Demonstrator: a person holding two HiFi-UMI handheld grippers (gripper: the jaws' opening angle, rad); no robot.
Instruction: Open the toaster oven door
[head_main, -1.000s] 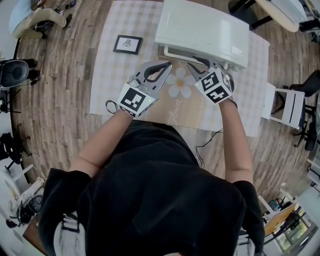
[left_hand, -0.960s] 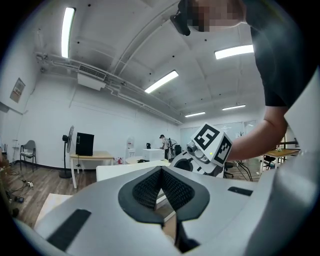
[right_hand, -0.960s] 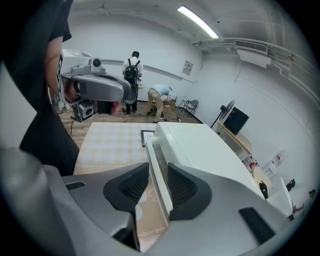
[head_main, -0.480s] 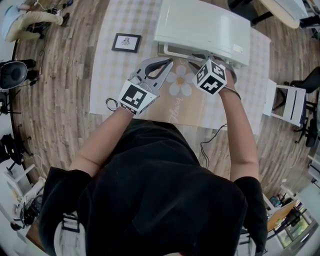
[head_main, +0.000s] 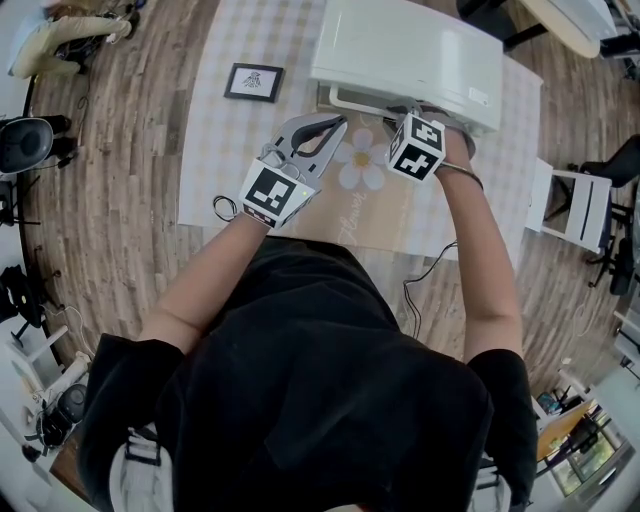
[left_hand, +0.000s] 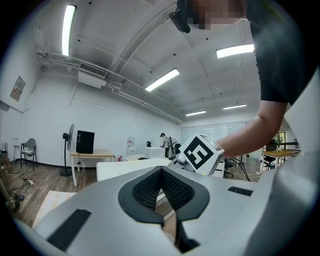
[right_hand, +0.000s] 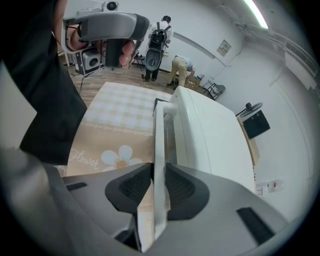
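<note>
The white toaster oven (head_main: 410, 55) stands at the far side of the table, its door up. My right gripper (head_main: 412, 112) is at the door's top edge, under its marker cube (head_main: 417, 146). In the right gripper view the white handle bar (right_hand: 160, 145) runs between the jaws of the right gripper (right_hand: 159, 172); they are closing, and both pads lie against the bar. My left gripper (head_main: 338, 125) hovers over the flower cloth, left of the handle, shut and empty. Its closed pads (left_hand: 150, 187) show in the left gripper view.
A checked cloth with a daisy print (head_main: 230, 150) covers the table. A small framed picture (head_main: 253, 82) lies at the far left of it. A cable (head_main: 425, 275) trails off the near edge. A white stand (head_main: 575, 215) is on the floor to the right.
My right gripper moved forward and up onto the oven's handle bar, turning as it went. The left gripper has barely moved.
</note>
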